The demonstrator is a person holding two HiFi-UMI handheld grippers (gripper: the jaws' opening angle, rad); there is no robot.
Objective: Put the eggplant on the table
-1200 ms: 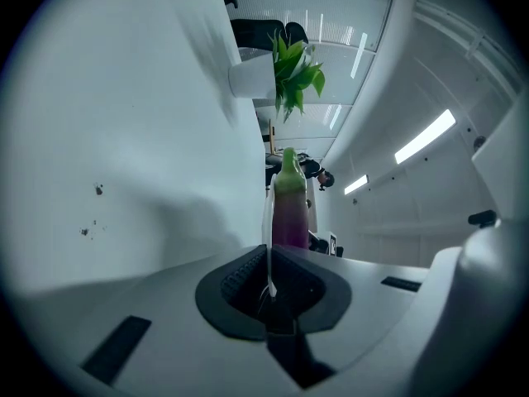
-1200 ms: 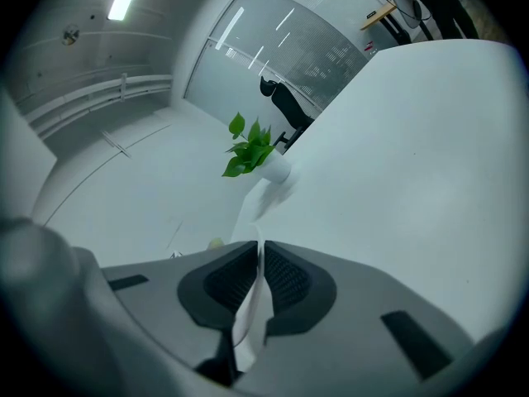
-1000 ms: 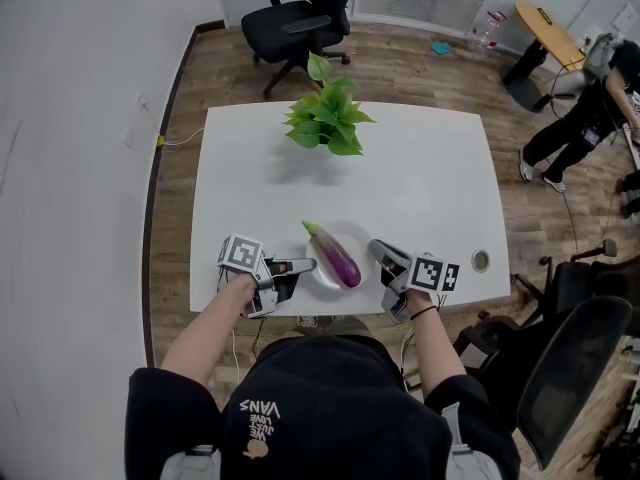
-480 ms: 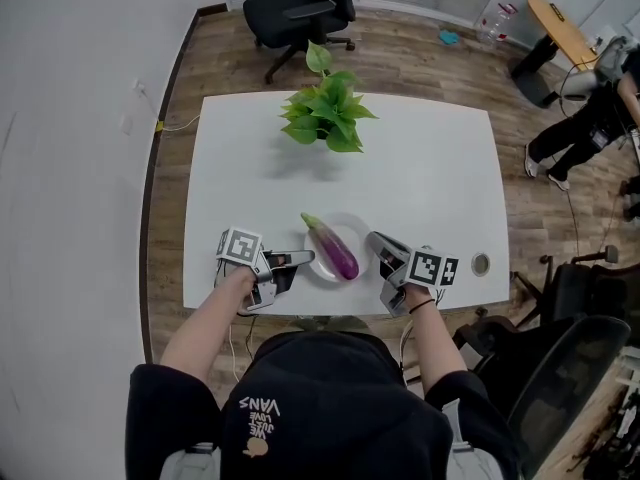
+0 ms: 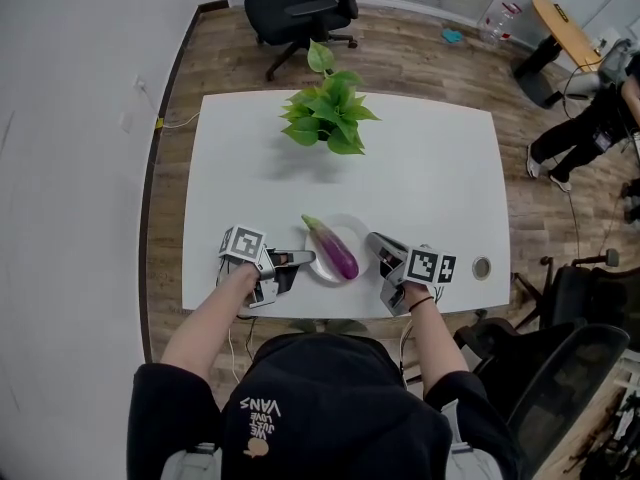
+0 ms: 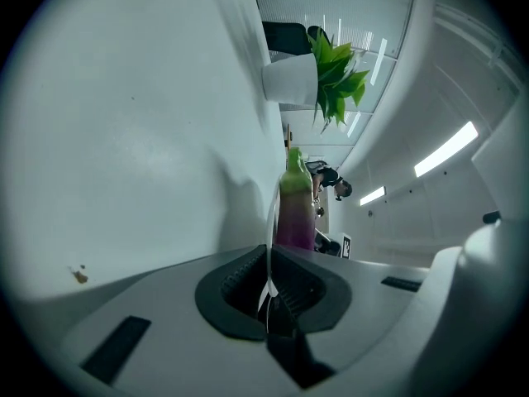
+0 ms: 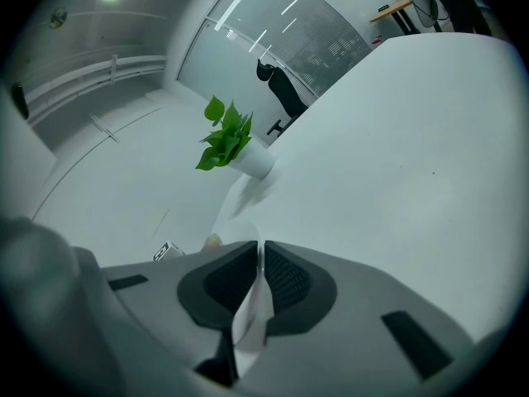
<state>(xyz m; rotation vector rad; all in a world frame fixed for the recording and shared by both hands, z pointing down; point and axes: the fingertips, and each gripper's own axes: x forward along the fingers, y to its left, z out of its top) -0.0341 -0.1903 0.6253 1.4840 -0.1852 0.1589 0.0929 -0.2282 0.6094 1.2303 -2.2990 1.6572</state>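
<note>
Now the left gripper [image 5: 303, 258] and right gripper [image 5: 374, 241] are each pinching the white plate's [image 5: 322, 271] rim. The purple eggplant [image 5: 335, 251] is lying on it, looking firm, glossy and probably slippery, so gripping its thick middle seems best.

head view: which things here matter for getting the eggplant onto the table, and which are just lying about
In the job:
- eggplant, lying on the plate
- table
- left gripper and right gripper, each shut on the plate's rim

Just lying about:
- potted plant
- office chair
- cable hole
</note>
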